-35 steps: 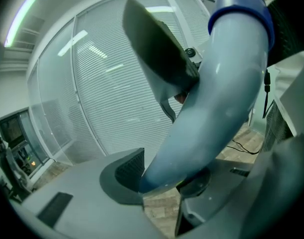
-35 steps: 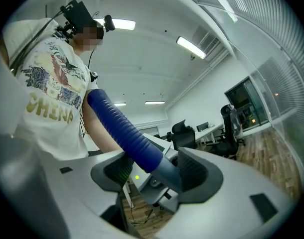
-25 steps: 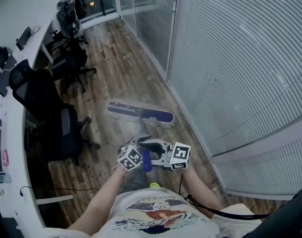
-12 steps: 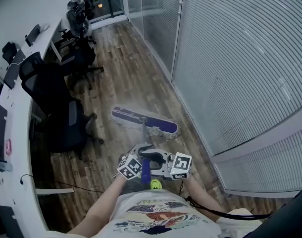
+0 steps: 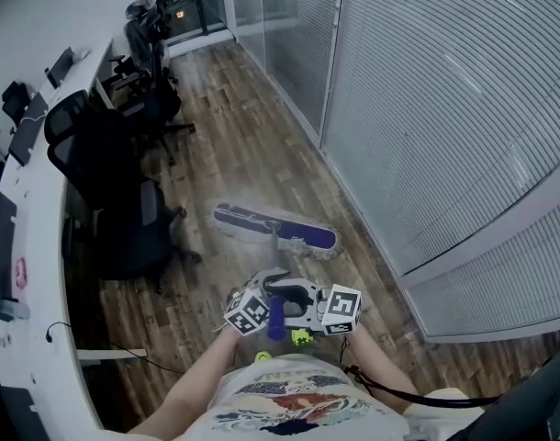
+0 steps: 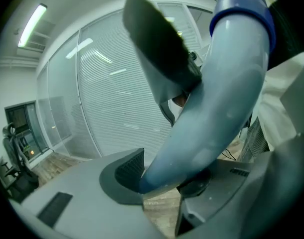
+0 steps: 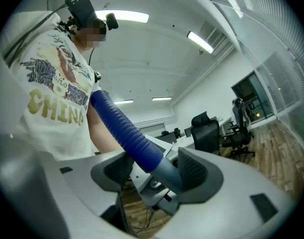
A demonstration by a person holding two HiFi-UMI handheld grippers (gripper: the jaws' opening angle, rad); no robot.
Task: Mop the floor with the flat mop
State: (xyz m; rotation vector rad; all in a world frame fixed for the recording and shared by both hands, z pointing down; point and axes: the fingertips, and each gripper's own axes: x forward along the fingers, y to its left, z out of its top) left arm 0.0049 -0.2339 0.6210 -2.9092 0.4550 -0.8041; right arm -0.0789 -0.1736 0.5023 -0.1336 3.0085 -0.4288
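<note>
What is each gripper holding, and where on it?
Both hold the flat mop by its handle: left gripper on the grey shaft, right gripper where the blue ribbed grip ends.

In the right gripper view, the person's white T-shirt (image 7: 47,78), at the left of the frame, bears the word "CHINA" in large yellowish capitals beneath a dark printed picture. In the head view, the print on the same shirt (image 5: 289,402) at the bottom edge is too small to read.
</note>
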